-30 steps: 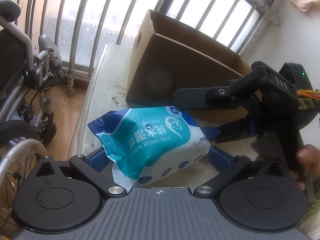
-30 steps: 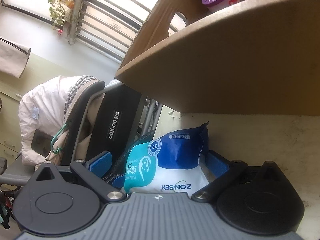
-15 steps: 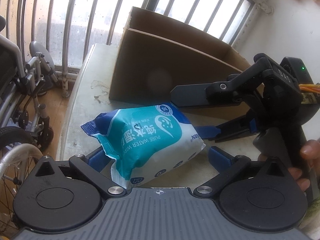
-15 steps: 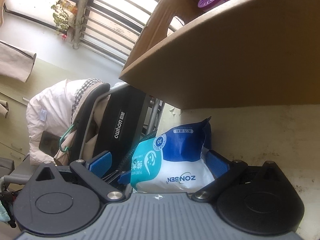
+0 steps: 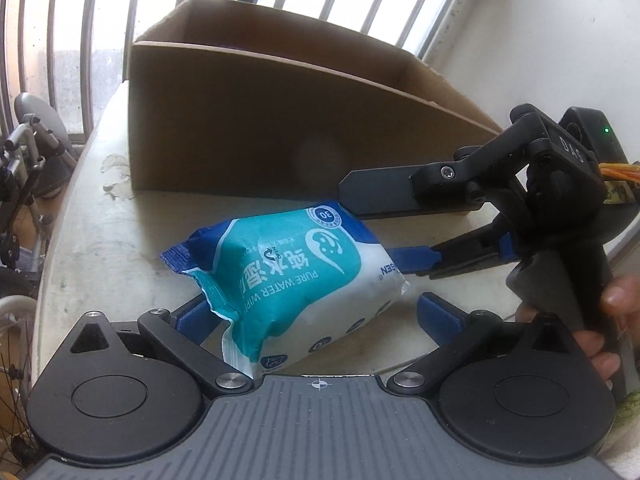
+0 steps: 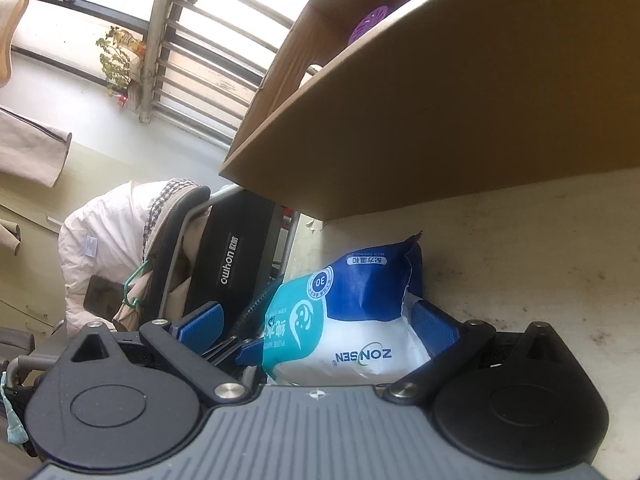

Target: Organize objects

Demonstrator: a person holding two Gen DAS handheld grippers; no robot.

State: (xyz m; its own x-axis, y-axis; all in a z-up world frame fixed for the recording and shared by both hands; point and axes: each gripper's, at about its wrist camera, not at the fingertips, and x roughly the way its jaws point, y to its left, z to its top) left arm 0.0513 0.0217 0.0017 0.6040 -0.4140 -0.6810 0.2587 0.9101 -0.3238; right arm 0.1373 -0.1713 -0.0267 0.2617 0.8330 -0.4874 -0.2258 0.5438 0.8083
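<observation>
Left wrist view: the soft teal-and-white pack of wet wipes [image 5: 296, 280] lies on the pale desk [image 5: 104, 248], just in front of the brown cardboard box [image 5: 280, 128]. It sits between the left tongs [image 5: 316, 312], spread wide, its long axis slanting across them. "PURE WATER WIPE" reads upside down. The right tongs [image 5: 400, 232] reach in from the right, also wide, straddling its far end.

Right wrist view: "ZONSEN" and "30" show; pack between the blue pads [image 6: 434, 326], unclamped.

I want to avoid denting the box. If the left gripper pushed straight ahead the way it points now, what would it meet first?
The wet wipes pack, which already lies between the left gripper's open fingers. Behind it stands the cardboard box wall, so the pack would probably get pushed toward it; the gap between them is hard to judge.
</observation>
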